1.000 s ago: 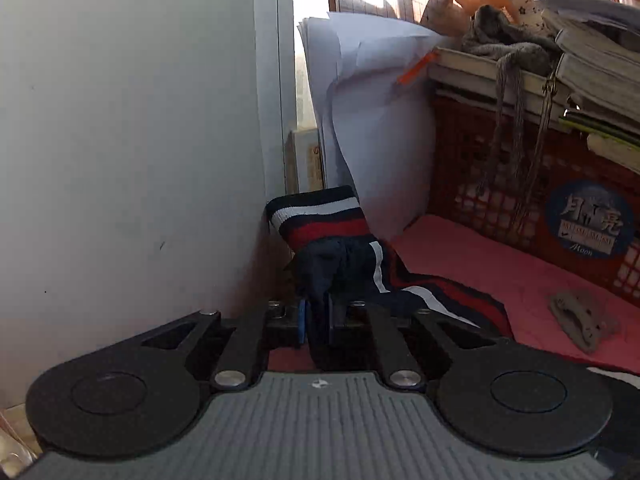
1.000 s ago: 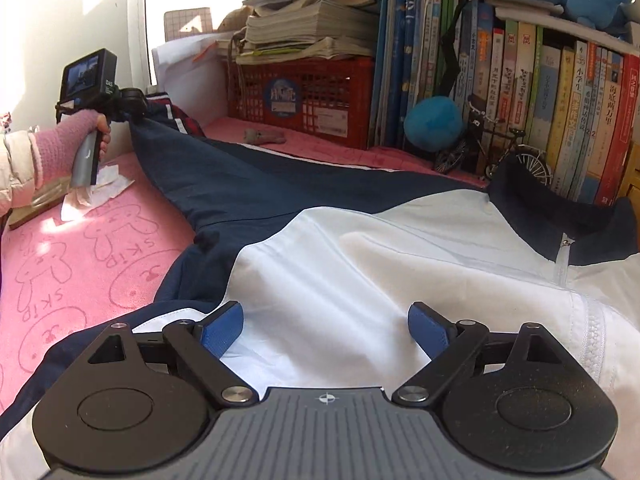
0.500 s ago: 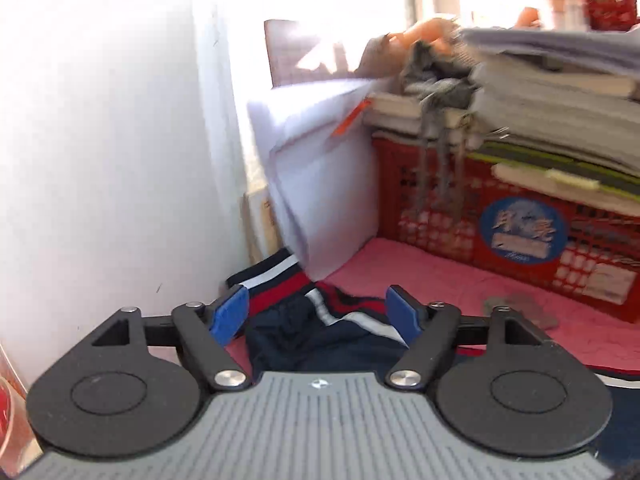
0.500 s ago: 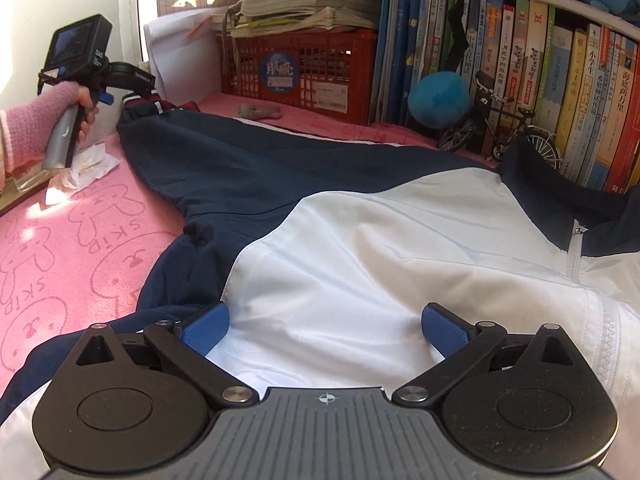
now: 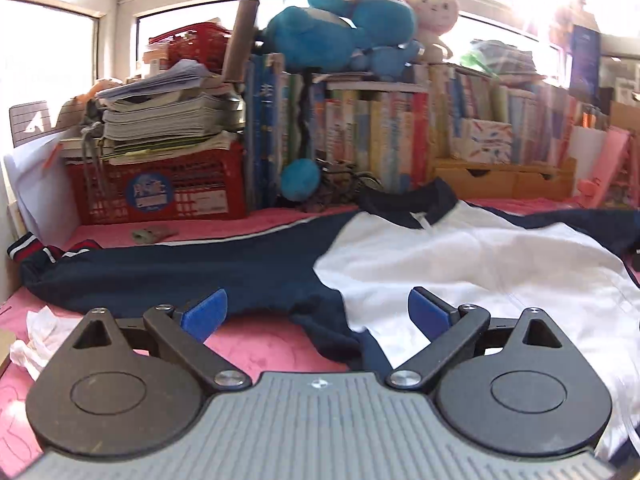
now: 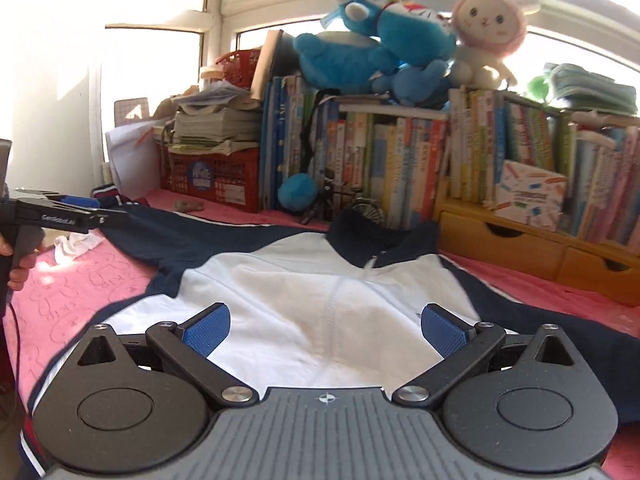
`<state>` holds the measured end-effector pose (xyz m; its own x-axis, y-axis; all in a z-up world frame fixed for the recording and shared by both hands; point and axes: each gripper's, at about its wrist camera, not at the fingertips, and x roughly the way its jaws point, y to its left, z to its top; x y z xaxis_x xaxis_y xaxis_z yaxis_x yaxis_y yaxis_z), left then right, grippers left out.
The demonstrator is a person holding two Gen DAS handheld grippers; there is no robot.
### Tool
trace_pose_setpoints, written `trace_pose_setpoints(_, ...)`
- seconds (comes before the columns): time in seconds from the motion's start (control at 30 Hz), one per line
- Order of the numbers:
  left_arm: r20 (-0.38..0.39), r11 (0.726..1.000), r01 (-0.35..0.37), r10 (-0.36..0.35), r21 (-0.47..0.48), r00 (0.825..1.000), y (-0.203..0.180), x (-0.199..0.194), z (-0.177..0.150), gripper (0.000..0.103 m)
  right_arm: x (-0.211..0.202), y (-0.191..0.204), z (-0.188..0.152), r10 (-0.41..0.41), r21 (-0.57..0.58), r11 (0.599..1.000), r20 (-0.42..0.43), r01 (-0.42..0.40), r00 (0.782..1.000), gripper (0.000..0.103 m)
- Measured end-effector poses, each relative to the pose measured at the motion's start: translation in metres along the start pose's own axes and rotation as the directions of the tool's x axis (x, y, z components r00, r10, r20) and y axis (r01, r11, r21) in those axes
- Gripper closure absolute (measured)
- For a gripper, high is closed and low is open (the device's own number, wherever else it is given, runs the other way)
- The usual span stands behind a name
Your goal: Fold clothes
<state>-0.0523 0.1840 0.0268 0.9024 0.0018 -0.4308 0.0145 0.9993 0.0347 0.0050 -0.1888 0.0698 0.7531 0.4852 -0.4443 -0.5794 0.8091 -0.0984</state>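
Note:
A navy and white zip jacket (image 5: pixel 460 264) lies spread flat on the pink mat (image 5: pixel 264 340). Its left sleeve (image 5: pixel 160 276) stretches out to a striped cuff (image 5: pixel 28 246) by the wall. My left gripper (image 5: pixel 316 312) is open and empty, above the sleeve's underarm. My right gripper (image 6: pixel 324 326) is open and empty over the jacket's white body (image 6: pixel 304 292). The left gripper also shows in the right wrist view (image 6: pixel 76 210), at the left edge near the sleeve (image 6: pixel 168 232).
A red crate (image 5: pixel 160 192) with stacked papers, a row of books (image 5: pixel 400 140) with plush toys (image 6: pixel 372 52) on top, and wooden drawers (image 6: pixel 520 240) line the back. A crumpled tissue (image 5: pixel 36 336) lies on the mat at left. A small grey object (image 5: pixel 152 233) lies before the crate.
My left gripper opened and let go of the striped cuff, then pulled back and turned right towards the jacket body. My right gripper tilted up, staying open over the white body.

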Motion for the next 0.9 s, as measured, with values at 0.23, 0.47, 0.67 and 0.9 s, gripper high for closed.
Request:
trace_pose_setpoints(0.23,-0.071,0.988,0.102,-0.094,0.113,0.993,-0.054,-0.052,-0.039,0.004,-0.087,0.048,-0.093,0.031,-0.246,0.968,-0.08,-0.05,0.996,0.0)
trace_pose_setpoints(0.47,-0.105,0.972,0.209,-0.198,0.108,0.975,-0.066,-0.087,-0.056,0.0,-0.086,0.151,-0.151,0.047,-0.577,0.815,-0.021,-0.05,0.999,0.0)
trace_pose_setpoints(0.67,-0.125,0.956,0.228,-0.207,0.185,0.97,-0.085,-0.091,-0.077,0.0,-0.079,0.113,-0.113,-0.046,-0.287,0.956,0.055,0.06,0.997,0.0)
trace_pose_setpoints(0.9,-0.009,0.978,0.009,-0.007,0.206,1.0,-0.104,-0.064,-0.084,0.0,-0.082,0.101,-0.103,-0.166,-0.2,0.96,0.164,0.197,0.972,0.0)
